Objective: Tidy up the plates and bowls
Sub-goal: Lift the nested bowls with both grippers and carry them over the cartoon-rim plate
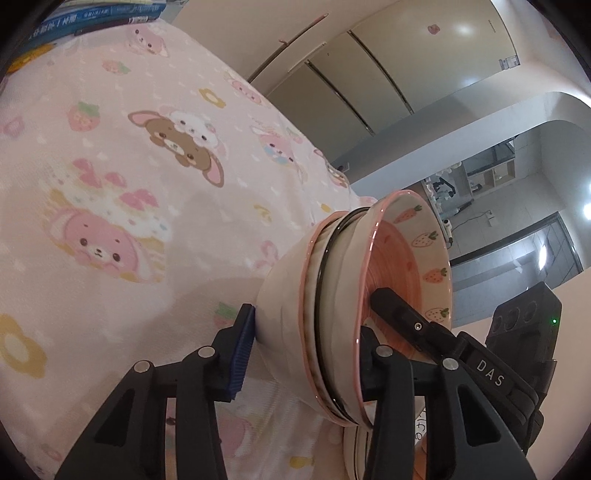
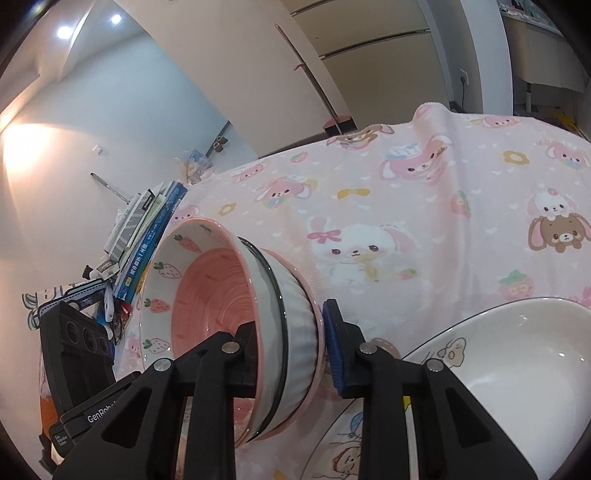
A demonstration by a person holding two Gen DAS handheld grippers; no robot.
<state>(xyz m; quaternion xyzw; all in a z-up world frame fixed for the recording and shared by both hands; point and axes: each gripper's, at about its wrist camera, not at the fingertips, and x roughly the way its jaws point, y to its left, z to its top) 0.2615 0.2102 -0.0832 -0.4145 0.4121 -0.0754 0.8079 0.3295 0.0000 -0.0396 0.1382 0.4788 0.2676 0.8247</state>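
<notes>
A stack of nested bowls is held between both grippers above the pink cartoon cloth. The top bowl is pink inside with strawberries and carrots on its rim; a black-rimmed bowl and a ribbed white bowl sit under it. My left gripper is shut on the stack's walls, one finger inside, the blue pad outside. My right gripper is shut on the opposite side of the same stack. A white plate with cartoon drawings lies on the cloth at lower right.
A pile of books stands at the cloth's far edge, also in the left wrist view. Cabinets and a doorway lie beyond the table. The plate's edge shows below the stack.
</notes>
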